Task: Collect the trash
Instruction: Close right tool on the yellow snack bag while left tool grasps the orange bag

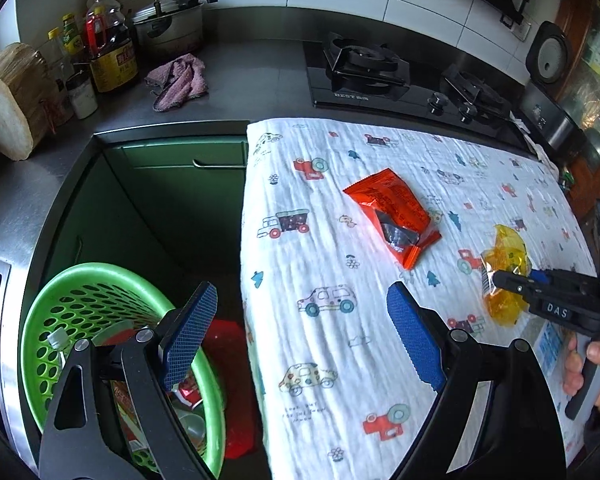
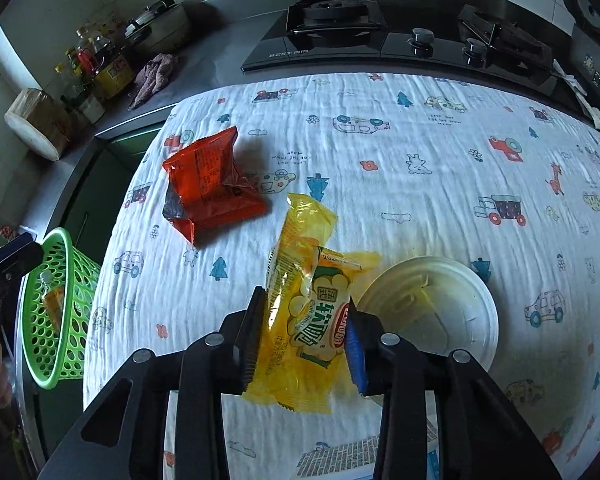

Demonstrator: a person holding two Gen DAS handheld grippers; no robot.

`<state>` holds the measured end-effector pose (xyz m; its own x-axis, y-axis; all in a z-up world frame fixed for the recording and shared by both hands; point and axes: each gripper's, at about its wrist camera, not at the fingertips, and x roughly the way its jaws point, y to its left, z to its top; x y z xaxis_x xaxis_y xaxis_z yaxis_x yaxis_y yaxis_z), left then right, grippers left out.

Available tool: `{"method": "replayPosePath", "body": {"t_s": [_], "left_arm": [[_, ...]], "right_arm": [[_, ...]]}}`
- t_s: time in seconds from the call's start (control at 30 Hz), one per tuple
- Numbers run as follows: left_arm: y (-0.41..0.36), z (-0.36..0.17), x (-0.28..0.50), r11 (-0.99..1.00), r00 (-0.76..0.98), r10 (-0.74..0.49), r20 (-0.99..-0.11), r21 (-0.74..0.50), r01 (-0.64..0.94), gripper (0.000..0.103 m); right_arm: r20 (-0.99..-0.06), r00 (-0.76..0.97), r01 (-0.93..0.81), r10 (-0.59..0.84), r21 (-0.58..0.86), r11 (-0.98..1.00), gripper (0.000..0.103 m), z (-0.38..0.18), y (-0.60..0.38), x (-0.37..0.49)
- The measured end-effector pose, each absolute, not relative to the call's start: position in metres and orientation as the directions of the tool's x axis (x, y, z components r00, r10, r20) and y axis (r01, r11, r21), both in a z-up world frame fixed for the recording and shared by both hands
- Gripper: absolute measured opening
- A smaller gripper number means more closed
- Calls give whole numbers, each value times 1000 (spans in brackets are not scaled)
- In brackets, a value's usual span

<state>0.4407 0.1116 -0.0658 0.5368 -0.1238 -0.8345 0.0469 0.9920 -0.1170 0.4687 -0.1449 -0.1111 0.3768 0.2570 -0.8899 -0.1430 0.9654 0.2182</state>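
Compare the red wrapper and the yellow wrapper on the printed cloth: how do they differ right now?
The red wrapper lies loose on the cloth, untouched; the yellow wrapper is pinched in the right gripper, whose jaws are shut on it. The red one is opaque with a torn dark corner; the yellow one is translucent with green lettering. The red one lies nearer the green basket. Both are crumpled snack packaging.

A cloth [image 2: 380, 184] printed with little cars is covering the table, and lying on it are a red wrapper [image 2: 210, 184], a yellow wrapper [image 2: 304, 240] and, just beside that, a white lid [image 2: 448, 308].
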Motion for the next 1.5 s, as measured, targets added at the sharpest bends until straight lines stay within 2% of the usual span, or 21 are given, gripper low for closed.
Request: {"method": "replayPosePath", "body": {"t_s": [0.43, 0.8, 1.07, 1.23, 1.3, 1.37, 1.5], "left_arm": [[46, -104, 520, 974, 448, -218, -867, -221, 46, 86], [16, -144, 564, 976, 370, -187, -910, -214, -35, 86], [2, -156, 573, 986, 357, -118, -927, -152, -69, 84], [10, -152, 574, 984, 366, -100, -925, -147, -102, 67], [18, -150, 571, 980, 368, -116, -923, -167, -110, 56], [27, -148, 566, 972, 369, -145, -918, -202, -120, 53], [40, -138, 552, 968, 391, -175, -904, -231, -100, 42]], "right_arm": [[-810, 471, -150, 349, 316, 937, 30, -64, -187, 430], [-792, 498, -127, 353, 336, 933, 30, -55, -221, 404], [-804, 482, -109, 348, 339, 934, 30, -65, -231, 399], [-806, 479, -110, 349, 339, 934, 30, -67, -230, 397], [-805, 479, -114, 350, 339, 934, 30, -67, -228, 397], [-804, 479, -122, 352, 336, 934, 30, -65, -225, 397], [-801, 480, -145, 358, 330, 933, 30, -61, -215, 397]]}}
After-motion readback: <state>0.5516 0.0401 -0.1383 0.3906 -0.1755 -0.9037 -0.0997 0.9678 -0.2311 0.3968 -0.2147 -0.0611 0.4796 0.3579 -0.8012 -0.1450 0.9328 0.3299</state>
